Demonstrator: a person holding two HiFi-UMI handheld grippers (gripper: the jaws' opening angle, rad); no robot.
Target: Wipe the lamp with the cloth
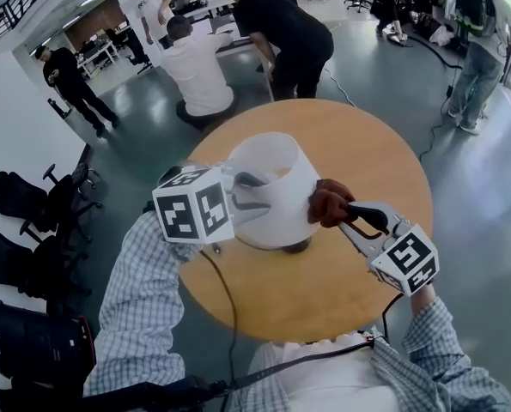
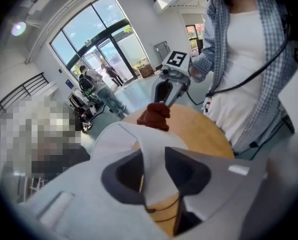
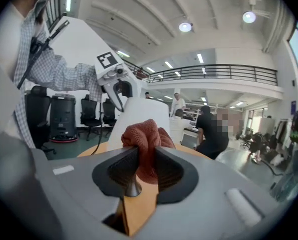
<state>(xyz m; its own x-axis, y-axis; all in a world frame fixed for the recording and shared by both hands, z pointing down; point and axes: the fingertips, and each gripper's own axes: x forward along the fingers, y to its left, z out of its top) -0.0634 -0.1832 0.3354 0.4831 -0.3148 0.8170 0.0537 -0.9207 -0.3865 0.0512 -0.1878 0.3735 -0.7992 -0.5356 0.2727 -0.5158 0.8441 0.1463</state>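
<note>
Currently: lamp (image 1: pixel 285 204) upright on round bench (image 1: pixel 371 144), toward person's side. Left hand-held gripper (image 2: pixel 154 170) closed on lamp's top rim, white wall pinched between jaws. Right hand-held gripper (image 3: pixel 144 169) clamped on bunched red-brown cloth (image 3: pixel 145 134); cloth touching lamp's outer side, opposite left grip.
</note>
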